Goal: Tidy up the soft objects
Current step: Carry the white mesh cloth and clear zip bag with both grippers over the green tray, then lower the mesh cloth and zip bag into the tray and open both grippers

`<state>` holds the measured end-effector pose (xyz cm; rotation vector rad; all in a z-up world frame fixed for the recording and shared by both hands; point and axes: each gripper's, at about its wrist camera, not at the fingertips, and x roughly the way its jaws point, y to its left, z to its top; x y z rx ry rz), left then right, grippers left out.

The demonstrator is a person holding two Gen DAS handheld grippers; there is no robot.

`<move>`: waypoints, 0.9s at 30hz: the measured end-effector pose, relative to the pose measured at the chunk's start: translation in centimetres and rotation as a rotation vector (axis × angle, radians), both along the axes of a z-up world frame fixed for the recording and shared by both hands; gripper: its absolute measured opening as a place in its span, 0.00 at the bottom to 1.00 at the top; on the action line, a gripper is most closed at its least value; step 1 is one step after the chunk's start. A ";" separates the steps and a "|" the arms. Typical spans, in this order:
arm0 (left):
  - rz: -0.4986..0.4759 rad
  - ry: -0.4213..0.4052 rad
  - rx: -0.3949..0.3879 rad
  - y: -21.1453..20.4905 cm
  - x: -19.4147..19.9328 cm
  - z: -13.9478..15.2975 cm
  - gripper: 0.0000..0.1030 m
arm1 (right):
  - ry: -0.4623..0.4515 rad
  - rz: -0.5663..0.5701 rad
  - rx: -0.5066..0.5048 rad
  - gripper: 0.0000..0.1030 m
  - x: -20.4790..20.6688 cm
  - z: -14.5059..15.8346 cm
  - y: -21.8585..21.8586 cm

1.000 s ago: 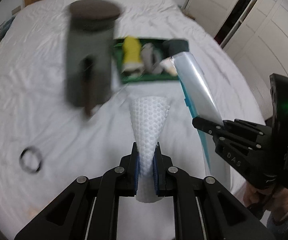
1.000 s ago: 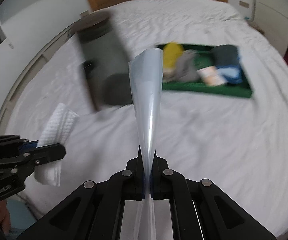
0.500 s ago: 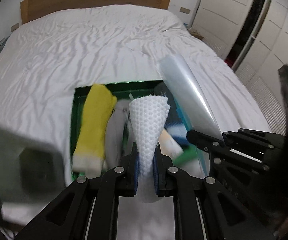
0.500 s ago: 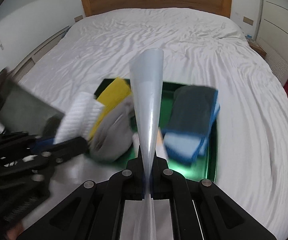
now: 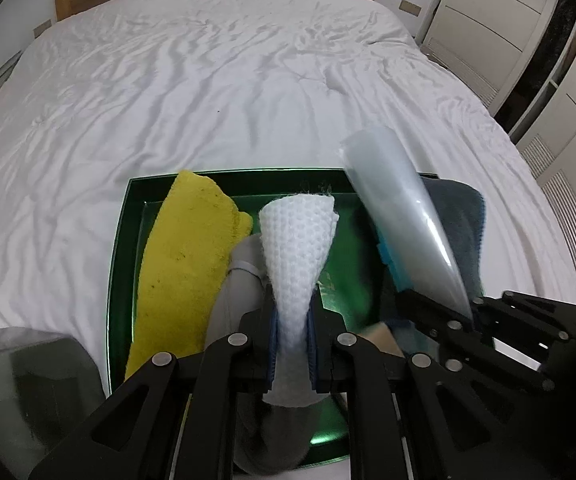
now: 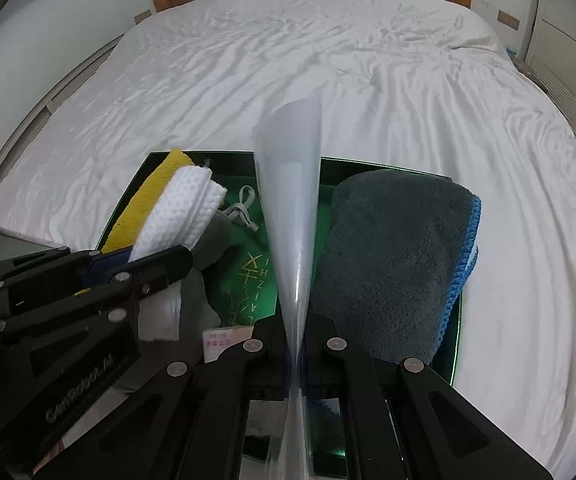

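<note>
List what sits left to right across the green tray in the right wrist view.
Yellow cloth → white cloth → grey drawstring → clear plastic sheet → dark grey towel, all over the tray.

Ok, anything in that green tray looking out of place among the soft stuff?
One thing: a small printed paper packet lies at the near edge of the green tray, between the grey garment and blue-edged towel. It looks like paper, not cloth.

"GenRobot.AI" on left hand-held gripper (image 6: 155, 258)
</note>
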<state>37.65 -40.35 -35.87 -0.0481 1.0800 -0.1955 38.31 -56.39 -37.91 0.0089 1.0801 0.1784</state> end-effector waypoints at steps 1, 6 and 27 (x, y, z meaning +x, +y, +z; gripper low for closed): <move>0.004 0.001 0.011 0.0 0.2 -0.2 0.09 | 0.003 -0.001 0.001 0.03 0.3 -0.3 0.0; -0.008 0.013 0.052 -0.1 0.7 -1.1 0.10 | 0.019 -0.019 -0.009 0.04 0.7 -1.0 -0.4; 0.003 0.001 0.013 0.7 2.0 -0.3 0.32 | 0.020 -0.054 0.021 0.24 1.8 -1.1 -0.2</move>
